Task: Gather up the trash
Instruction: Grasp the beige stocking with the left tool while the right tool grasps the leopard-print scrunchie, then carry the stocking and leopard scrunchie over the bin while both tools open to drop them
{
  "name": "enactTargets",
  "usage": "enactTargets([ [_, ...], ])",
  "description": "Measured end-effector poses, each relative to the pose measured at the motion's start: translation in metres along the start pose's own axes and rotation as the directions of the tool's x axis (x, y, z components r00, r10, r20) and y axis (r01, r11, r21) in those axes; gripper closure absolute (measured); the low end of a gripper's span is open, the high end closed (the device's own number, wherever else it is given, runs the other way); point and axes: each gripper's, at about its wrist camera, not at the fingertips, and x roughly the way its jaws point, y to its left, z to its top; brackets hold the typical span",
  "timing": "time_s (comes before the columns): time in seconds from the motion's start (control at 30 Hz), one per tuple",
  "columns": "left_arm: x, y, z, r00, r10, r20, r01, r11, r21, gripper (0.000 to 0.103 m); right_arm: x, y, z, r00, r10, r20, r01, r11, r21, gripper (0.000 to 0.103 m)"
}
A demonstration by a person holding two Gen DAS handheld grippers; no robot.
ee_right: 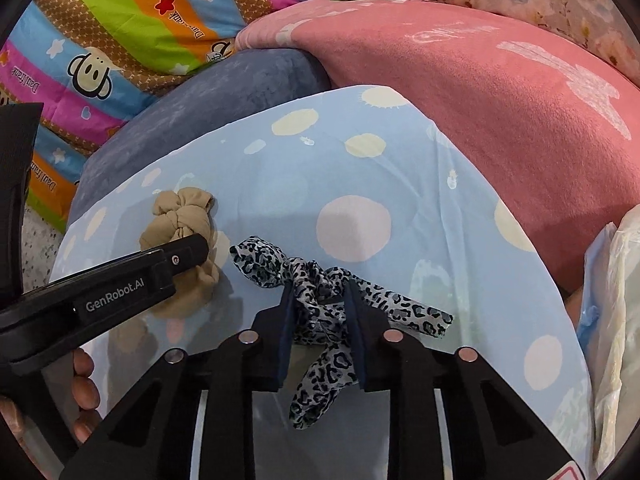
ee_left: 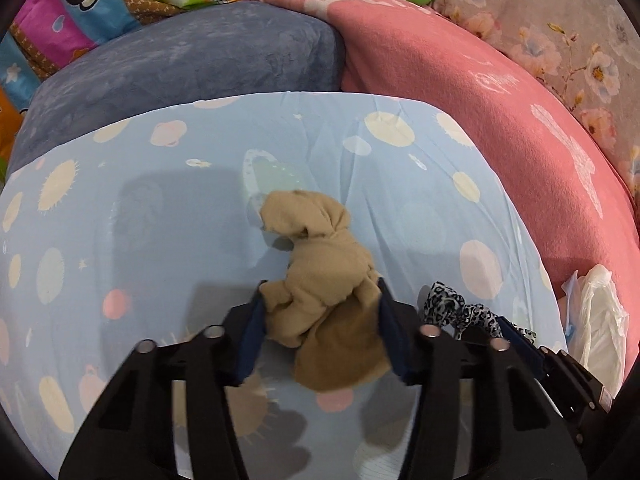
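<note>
Two tongs clamped, left tongs [ee_left: 320, 300] on tan cloth [ee_left: 320, 264], right tongs [ee_right: 320, 300] on leopard cloth [ee_right: 320, 300]

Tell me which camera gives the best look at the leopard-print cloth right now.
The right wrist view: the knotted leopard-print cloth lies centred there, pinched between the right tongs on the blue patterned sheet. The left wrist view shows only part of it at the lower right, behind the left tongs, which grip the tan cloth.

Tan knotted stocking [ee_left: 320, 280] thin matt knit; leopard-print rag [ee_right: 320, 300] smooth cloth; blue sheet [ee_left: 160, 240] smooth cotton; pink blanket [ee_left: 460, 100] fuzzy fleece; hand-held gripper [ee_right: 320, 312] matt black plastic.
</note>
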Motion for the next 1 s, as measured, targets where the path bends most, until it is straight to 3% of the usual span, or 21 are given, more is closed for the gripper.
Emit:
enactTargets([
  [0.07,-0.001,-0.004,-0.001,1.0,0.001,0.004,-0.001,1.0,0.013,0.066,-0.001,-0.001,0.0,1.0,-0.003,0.0,0.003,1.0,-0.004,0.097],
  [0.4,-0.046,-0.03,0.0,0.997,-0.01,0.078,0.006,0.999,0.043,0.07,-0.064,-0.016,0.014,0.992,-0.019,0.124,0.019,1.0,0.003,0.099],
  [0.7,-0.126,-0.087,0.006,0.975,-0.079,0.207,0.054,0.991,0.122,0.07,-0.168,-0.039,0.037,0.951,-0.041,0.307,0.037,0.999,0.019,0.099],
  [1.0,-0.184,-0.165,-0.01,0.948,-0.166,0.272,0.099,0.965,0.243,0.07,-0.248,-0.082,0.033,0.905,-0.103,0.413,0.084,0.994,0.064,0.099],
])
